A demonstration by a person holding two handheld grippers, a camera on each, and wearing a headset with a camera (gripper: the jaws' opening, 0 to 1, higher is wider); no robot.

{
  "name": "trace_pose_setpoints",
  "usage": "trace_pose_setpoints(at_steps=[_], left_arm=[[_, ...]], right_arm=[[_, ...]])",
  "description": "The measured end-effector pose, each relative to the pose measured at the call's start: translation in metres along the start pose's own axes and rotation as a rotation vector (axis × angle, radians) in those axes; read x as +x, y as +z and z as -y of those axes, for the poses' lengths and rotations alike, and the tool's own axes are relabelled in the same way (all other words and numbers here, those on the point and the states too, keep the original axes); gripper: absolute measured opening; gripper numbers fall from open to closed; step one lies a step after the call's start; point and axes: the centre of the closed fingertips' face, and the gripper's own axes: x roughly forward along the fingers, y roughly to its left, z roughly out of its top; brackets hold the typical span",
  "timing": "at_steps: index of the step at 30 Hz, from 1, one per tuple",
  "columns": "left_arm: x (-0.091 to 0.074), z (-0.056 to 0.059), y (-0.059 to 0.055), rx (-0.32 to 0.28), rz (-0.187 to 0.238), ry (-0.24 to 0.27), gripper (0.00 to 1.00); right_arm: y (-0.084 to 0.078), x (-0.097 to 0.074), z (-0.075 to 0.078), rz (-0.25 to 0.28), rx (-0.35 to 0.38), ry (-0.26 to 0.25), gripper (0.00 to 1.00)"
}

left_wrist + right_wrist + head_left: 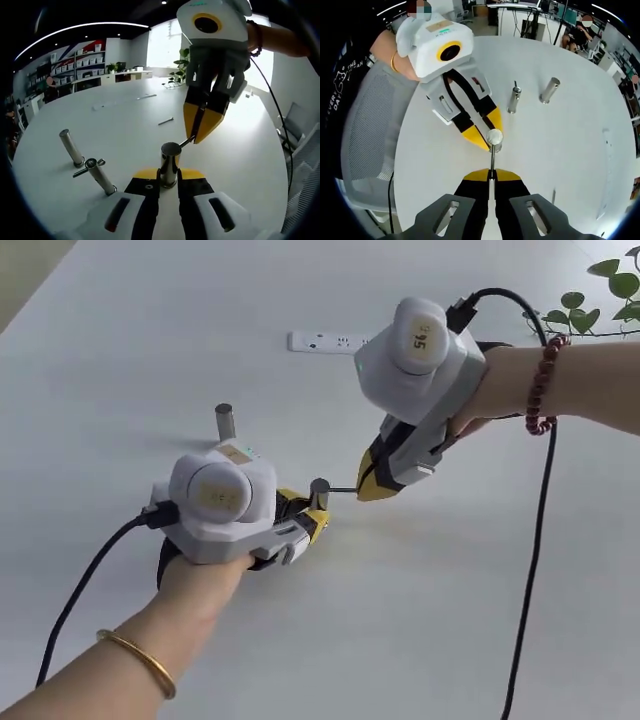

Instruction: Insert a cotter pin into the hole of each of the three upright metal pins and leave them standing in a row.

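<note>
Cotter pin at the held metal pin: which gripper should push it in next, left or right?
Right. The right gripper is shut on the cotter pin, whose tip meets the metal pin near its top. The left gripper is shut on that pin, holding it upright.

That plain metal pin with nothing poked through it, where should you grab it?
Probably low on the bare metal pin, coming in level from the side. It stands upright, a round post that jaws can close across. The finished metal pin carries its cotter pin near the top, so keep that end free, as the left tool does.
</note>
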Motion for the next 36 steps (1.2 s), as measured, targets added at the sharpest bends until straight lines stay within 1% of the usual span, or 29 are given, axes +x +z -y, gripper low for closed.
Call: trace_pose_setpoints(at_steps=[4, 8, 11, 16, 22, 26, 29, 30, 33, 36], left_arm=[[0.001, 0.0, -0.001, -0.008, 0.0, -0.008, 0.12], [0.001, 0.0, -0.001, -0.014, -0.001, -0.009, 0.12], [0.001, 0.0, -0.001, -0.022, -0.001, -0.009, 0.12], [0.001, 0.002, -0.001, -0.026, -0.002, -0.011, 0.12], [0.001, 0.002, -0.001, -0.033, -0.003, -0.007, 0.12], [0.001, 0.002, -0.002, -0.043, -0.005, -0.008, 0.12], [0.001, 0.002, -0.003, -0.048, -0.008, -0.01, 0.12], [0.001, 0.001, -0.003, -0.048, -0.008, -0.009, 0.12], [0.001, 0.001, -0.003, -0.048, -0.009, -0.008, 0.12], [0.0, 0.001, -0.004, -0.05, -0.011, -0.007, 0.12]], right_arm=[[0.003, 0.003, 0.003, 0.0, 0.001, -0.001, 0.0], [0.006, 0.006, 0.001, 0.002, 0.017, -0.005, 0.0], [0.009, 0.007, 0.0, 0.002, 0.014, -0.005, 0.0], [0.016, 0.01, 0.0, 0.016, 0.021, -0.018, 0.0], [0.019, 0.01, 0.001, 0.021, 0.013, -0.034, 0.0], [0.021, 0.01, 0.005, 0.04, 0.058, -0.05, 0.0], [0.022, 0.005, 0.005, 0.061, 0.084, -0.058, 0.08], [0.021, 0.004, 0.009, 0.073, 0.088, -0.072, 0.08], [0.019, -0.002, 0.01, 0.079, 0.091, -0.083, 0.08], [0.016, -0.004, 0.007, 0.075, 0.09, -0.081, 0.06]])
